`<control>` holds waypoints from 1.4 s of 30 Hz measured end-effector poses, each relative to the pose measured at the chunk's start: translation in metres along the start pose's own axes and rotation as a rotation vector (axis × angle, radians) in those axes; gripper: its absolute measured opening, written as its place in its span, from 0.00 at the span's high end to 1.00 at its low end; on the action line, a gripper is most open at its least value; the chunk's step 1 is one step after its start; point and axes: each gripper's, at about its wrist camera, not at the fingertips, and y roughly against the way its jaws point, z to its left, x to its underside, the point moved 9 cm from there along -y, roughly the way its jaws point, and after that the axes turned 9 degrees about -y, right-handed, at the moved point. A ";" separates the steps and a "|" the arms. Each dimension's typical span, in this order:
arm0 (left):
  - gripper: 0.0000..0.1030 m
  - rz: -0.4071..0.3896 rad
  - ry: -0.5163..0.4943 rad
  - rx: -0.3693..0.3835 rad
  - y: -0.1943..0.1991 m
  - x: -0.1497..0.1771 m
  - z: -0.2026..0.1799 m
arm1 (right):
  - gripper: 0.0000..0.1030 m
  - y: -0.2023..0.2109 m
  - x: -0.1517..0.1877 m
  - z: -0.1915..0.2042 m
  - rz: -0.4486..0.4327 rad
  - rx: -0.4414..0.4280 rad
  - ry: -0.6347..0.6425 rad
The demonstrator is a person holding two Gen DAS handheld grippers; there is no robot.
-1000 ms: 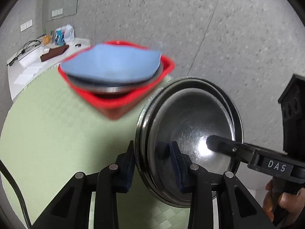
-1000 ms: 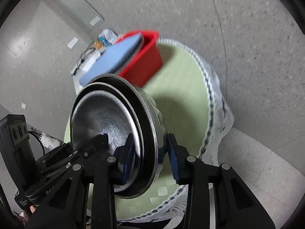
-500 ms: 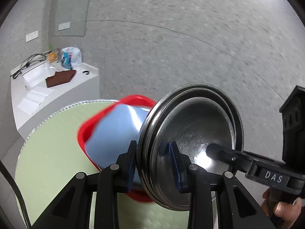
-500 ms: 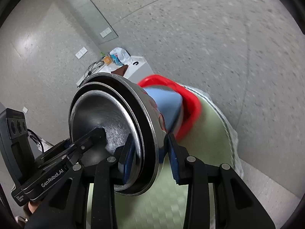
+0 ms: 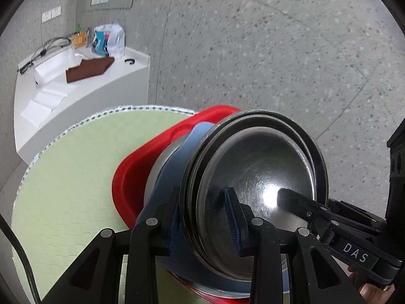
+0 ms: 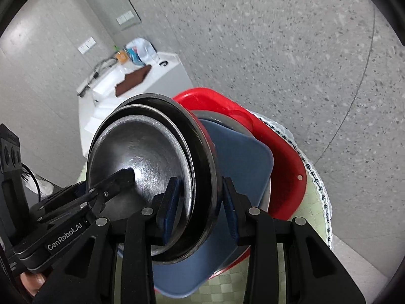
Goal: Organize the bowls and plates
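Both grippers have hold of the same stack of nested steel bowls (image 5: 255, 187), which stands tilted on edge with its hollow side facing the person. The left gripper (image 5: 202, 217) is pinched on the near rim, one blue pad (image 5: 233, 217) inside the bowl and the other behind it. The right gripper (image 6: 197, 202) is closed on the rim from the other side, its blue pads (image 6: 169, 202) squeezing the nested rims between them.

In the left wrist view the right gripper's finger reaches into the bowl, and its body carries a white label reading "DAS" (image 5: 355, 252). In the right wrist view the left gripper's body reads "GenRobot.AI" (image 6: 64, 236).

The stack hangs right at a red tub (image 6: 286, 167) that sits on a round table covered in a pale green cloth (image 5: 71, 177) with a patterned trim. Inside the tub lies a blue square plate (image 6: 243, 162) over a steel dish whose rim shows underneath. The bowls look to be against the blue plate, though I cannot tell for sure that they touch.

Behind the table stands a white counter (image 5: 83, 93) with a brown cloth (image 5: 88, 69), papers, cables and a blue-and-white plastic bag (image 5: 108, 40); any print on the bag is too blurred to read.
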 end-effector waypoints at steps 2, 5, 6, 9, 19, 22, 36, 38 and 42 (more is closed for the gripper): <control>0.71 0.011 0.003 -0.002 -0.016 -0.015 -0.002 | 0.66 -0.004 0.000 -0.001 0.004 0.016 0.006; 0.74 0.022 -0.005 -0.018 -0.024 -0.018 -0.002 | 0.66 -0.007 0.001 -0.003 0.001 0.055 0.029; 0.73 0.024 -0.005 -0.019 -0.026 -0.019 -0.002 | 0.66 -0.007 0.000 -0.004 -0.004 0.059 0.032; 0.73 0.023 -0.002 -0.012 -0.026 -0.020 -0.004 | 0.64 -0.007 -0.001 -0.003 -0.005 0.068 0.033; 0.53 -0.065 -0.005 -0.057 0.020 -0.006 -0.006 | 0.41 0.023 0.000 0.009 -0.087 0.035 0.063; 0.49 -0.109 0.008 -0.091 0.046 0.004 -0.008 | 0.39 0.039 0.006 0.014 -0.113 0.012 0.080; 0.04 -0.401 0.051 -0.485 0.256 0.142 -0.076 | 0.18 0.175 0.097 0.036 -0.260 -0.121 0.276; 0.02 -0.433 0.051 -0.513 0.281 0.160 -0.099 | 0.15 0.196 0.114 0.039 -0.273 -0.149 0.297; 0.01 -0.500 0.059 -0.561 0.340 0.211 -0.146 | 0.07 0.247 0.151 0.039 -0.322 -0.165 0.324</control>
